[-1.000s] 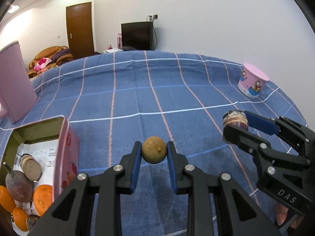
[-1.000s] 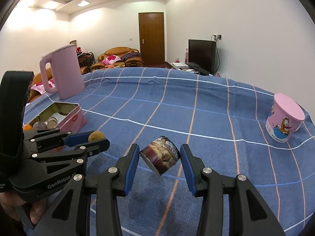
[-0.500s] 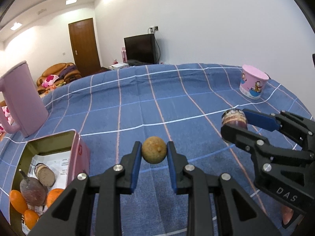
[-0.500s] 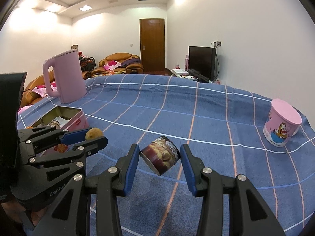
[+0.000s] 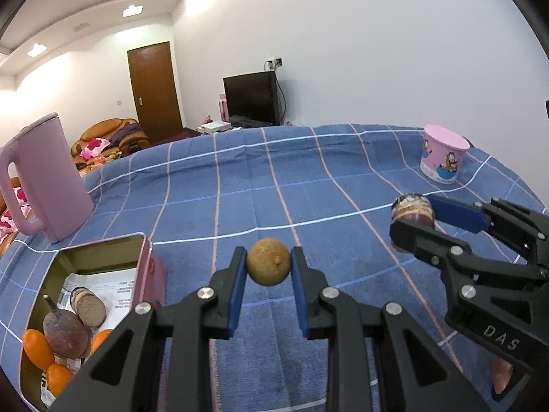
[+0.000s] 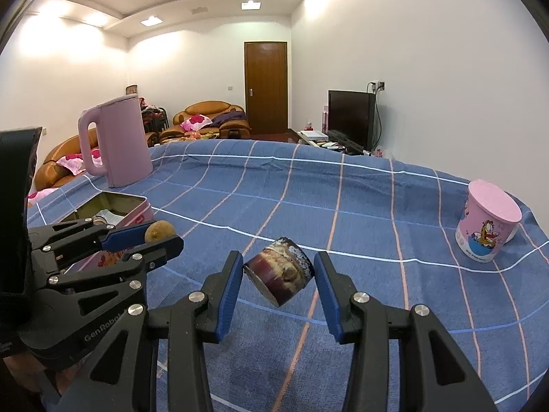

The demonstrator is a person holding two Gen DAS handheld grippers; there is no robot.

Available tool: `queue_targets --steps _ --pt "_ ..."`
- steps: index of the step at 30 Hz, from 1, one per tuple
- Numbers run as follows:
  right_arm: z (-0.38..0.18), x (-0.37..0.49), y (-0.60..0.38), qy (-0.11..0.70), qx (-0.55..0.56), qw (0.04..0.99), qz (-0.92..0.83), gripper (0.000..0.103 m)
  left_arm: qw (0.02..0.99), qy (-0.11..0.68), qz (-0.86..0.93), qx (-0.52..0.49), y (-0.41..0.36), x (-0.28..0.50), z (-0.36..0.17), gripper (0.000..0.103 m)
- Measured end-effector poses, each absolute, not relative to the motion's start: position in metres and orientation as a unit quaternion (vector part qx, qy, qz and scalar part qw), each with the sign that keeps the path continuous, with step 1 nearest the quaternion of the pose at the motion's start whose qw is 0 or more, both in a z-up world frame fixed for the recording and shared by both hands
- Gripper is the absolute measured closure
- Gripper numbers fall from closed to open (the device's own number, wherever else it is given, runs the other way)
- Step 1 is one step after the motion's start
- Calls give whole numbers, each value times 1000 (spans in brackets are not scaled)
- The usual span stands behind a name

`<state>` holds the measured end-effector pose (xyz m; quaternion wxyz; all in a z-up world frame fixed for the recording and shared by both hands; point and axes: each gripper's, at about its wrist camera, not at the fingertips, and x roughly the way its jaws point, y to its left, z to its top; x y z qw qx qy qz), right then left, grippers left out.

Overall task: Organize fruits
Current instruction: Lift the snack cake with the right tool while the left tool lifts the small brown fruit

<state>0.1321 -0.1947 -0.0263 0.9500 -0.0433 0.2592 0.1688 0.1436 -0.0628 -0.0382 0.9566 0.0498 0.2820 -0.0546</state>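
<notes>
My left gripper is shut on a small round brown fruit and holds it above the blue checked cloth, right of the open pink tin. The tin holds a dark round fruit, small orange fruits and round biscuits. My right gripper is shut on a small printed can, held tilted above the cloth. In the left wrist view the right gripper is on the right with the can. In the right wrist view the left gripper is on the left with the fruit.
A pink kettle stands at the far left of the table, behind the tin. A pink cartoon cup stands at the far right near the table's edge. The blue checked cloth covers the table.
Both grippers have risen and tilted up, each keeping its grip. The kettle has come fully into the left wrist view.
</notes>
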Motion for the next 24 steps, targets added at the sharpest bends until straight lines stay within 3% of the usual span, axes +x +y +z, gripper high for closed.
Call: queue_targets --steps 24 --pt "-21 119 -198 222 -42 959 170 58 970 239 -37 36 -54 129 -31 76"
